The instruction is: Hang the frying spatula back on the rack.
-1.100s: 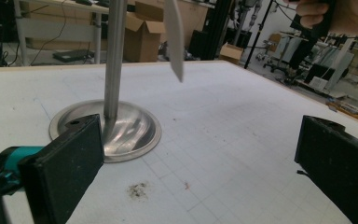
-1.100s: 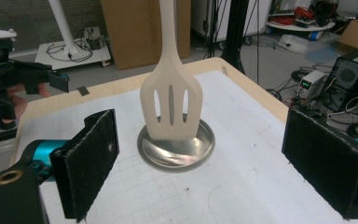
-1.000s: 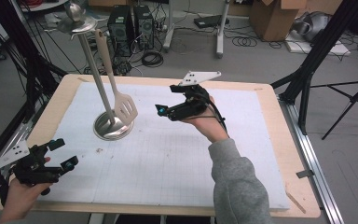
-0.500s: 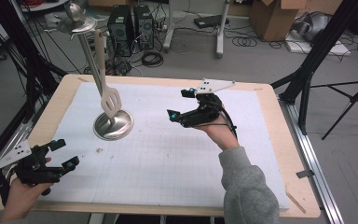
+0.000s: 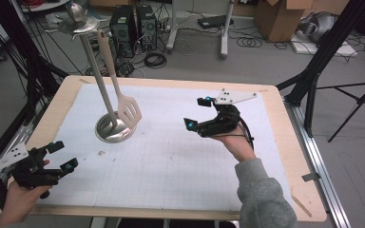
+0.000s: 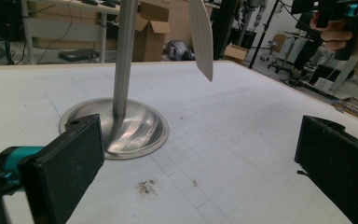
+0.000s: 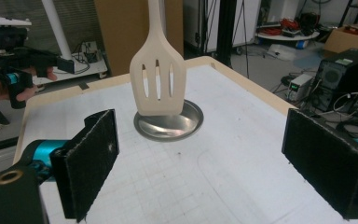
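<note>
A metal stand with a round base [image 5: 110, 130] and a leaning pole [image 5: 97, 80] rises from the left half of the mat. A beige slotted spatula [image 5: 129, 110] hangs from its top, blade just above the base. My right gripper [image 5: 195, 113] is held open in the air right of the spatula, jaws pointing at it, nothing between them. The right gripper view looks past the wide-apart jaws of the right gripper [image 7: 200, 172] at the spatula [image 7: 158, 84]. My left gripper [image 5: 64, 154] rests open at the near left corner, facing the base [image 6: 121, 126].
A white grid mat [image 5: 180, 166] covers the wooden table [image 5: 294, 190], with a small dark smudge [image 5: 100, 153] near the stand. Computer towers [image 5: 133, 23], cables, boxes and tripod legs stand on the floor beyond the table.
My right gripper drew back to the right, away from the spatula, then held still. The spatula swings on the stand. The left gripper stayed put.
</note>
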A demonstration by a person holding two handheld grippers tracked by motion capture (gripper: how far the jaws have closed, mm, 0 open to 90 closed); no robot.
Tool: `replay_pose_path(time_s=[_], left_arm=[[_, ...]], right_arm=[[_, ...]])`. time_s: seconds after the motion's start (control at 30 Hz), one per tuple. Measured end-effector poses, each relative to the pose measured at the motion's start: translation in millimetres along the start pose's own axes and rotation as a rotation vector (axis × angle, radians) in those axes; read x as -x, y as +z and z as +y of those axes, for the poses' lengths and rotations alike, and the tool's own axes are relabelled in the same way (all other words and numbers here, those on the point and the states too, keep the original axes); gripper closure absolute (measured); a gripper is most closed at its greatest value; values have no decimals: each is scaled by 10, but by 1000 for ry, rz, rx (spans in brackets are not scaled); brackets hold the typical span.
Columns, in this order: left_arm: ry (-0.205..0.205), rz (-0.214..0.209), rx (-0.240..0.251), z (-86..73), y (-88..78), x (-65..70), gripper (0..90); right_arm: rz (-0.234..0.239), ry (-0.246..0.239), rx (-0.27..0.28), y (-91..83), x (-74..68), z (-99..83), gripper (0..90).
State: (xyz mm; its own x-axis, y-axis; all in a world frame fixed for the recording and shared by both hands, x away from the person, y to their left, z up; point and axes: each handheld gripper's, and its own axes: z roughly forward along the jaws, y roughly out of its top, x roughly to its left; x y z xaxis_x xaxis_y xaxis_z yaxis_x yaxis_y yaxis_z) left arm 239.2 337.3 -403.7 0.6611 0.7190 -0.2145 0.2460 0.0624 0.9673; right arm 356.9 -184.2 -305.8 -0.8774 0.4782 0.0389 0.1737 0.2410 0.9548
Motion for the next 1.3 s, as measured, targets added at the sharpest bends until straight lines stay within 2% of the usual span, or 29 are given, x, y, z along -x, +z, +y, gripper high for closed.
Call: replay_pose_path(time_s=[0.4,0.77,0.97,1.13,1.3], left_arm=[[1,-5,-15,-10,34,1,19],[2,-8,-19,-11,77,9,19],[2,-8,-19,-10,83,11,19],[5,-7,-20,-9,79,17,19],[5,-5,-17,-8,72,14,19]], right_arm=[[-35,40,18,-279,76,-259,101],[-48,43,25,-437,63,-431,101],[-50,46,51,-536,43,-522,101],[-67,56,43,-618,62,-612,101],[-84,54,70,-706,49,-649,101]])
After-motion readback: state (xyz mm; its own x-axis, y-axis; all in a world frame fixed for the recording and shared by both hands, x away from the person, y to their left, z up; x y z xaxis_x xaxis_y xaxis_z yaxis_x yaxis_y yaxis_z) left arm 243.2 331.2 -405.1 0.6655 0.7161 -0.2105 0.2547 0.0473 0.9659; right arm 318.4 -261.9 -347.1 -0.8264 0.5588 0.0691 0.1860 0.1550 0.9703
